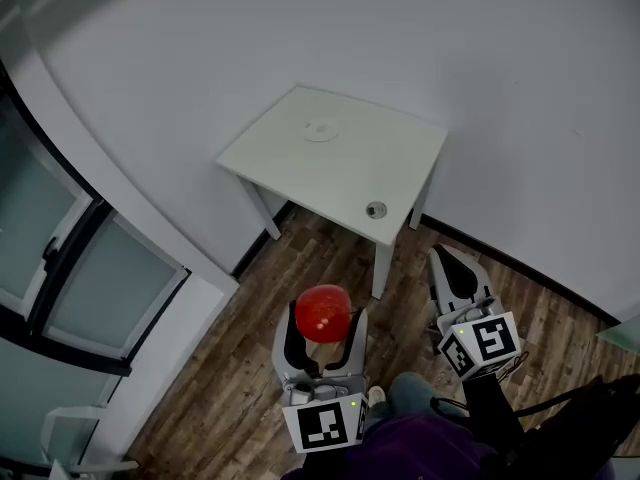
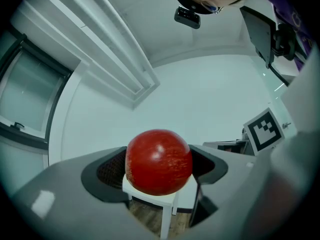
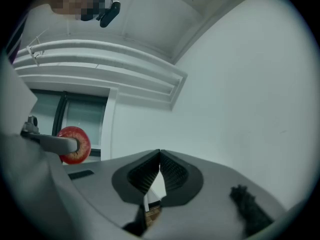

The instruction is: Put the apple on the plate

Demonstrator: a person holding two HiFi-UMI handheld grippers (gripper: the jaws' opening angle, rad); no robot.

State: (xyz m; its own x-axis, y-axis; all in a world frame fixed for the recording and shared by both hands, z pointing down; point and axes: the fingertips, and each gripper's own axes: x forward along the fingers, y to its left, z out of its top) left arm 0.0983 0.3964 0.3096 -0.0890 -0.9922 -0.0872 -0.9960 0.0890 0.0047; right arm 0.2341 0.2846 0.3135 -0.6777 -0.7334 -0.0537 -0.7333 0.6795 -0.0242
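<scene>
A red apple (image 1: 322,311) sits between the jaws of my left gripper (image 1: 322,320), which is shut on it and held level above the wooden floor, short of the table. In the left gripper view the apple (image 2: 159,161) fills the gap between both pads. A small white plate (image 1: 320,130) lies near the far side of the white table (image 1: 300,168). My right gripper (image 1: 455,273) hangs to the right of the left one, its jaws meeting at the tips with nothing between them. The right gripper view shows the apple (image 3: 75,144) off to its left.
A small round grey thing (image 1: 376,209) lies near the table's front edge. Glass panels in dark frames (image 1: 60,258) stand at the left. White walls close in behind the table. The person's legs (image 1: 420,438) are at the bottom.
</scene>
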